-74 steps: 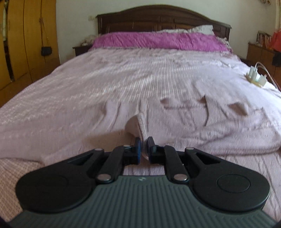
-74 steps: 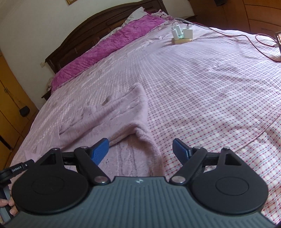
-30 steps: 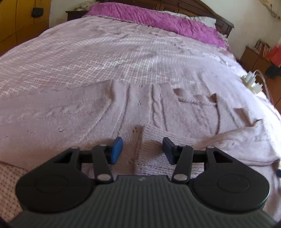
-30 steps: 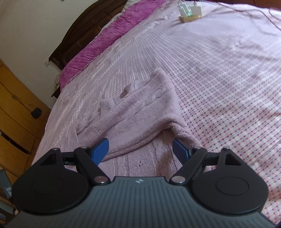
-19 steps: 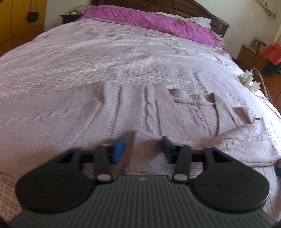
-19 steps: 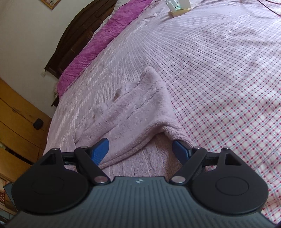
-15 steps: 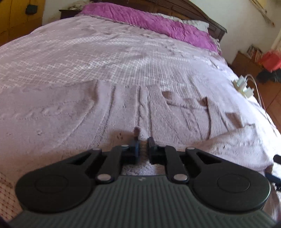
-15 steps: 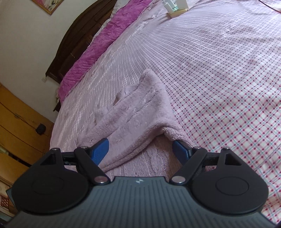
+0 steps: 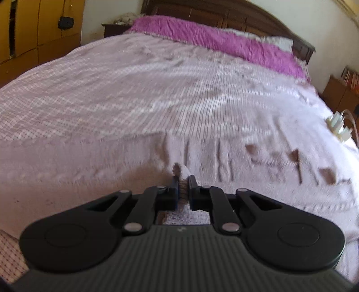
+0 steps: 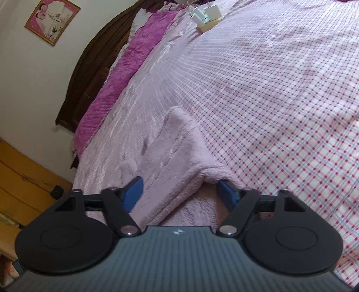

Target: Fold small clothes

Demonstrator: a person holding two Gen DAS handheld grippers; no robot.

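- Left hand-held gripper: jaws drawn almost together, pinching a small raised fold of the pale pink knitted sweater. A tuft of knit stands up between and just beyond the tips.
- Right hand-held gripper: jaws spread wide, blue pads visible on both fingers, nothing clamped. It sits low over the sweater's near edge; the right-side pad lies just beside or under a folded-over flap of the knit, contact cannot be told.
- Sweater lies spread on the bed, across the near part of the pink checked bedsheet. Cable ribs run along the body; left wrist view is motion-blurred, so finer detail is not readable.
- In the right wrist view, one layer of the sweater is folded over onto another, forming a thick doubled edge running toward the gripper.
- Magenta quilt lies along the head of the bed, against the dark wooden headboard.
- White chargers on a small block rest on the sheet near the far side, well apart from the sweater.
- Framed picture on the wall; yellow wardrobe at the left side of the room.
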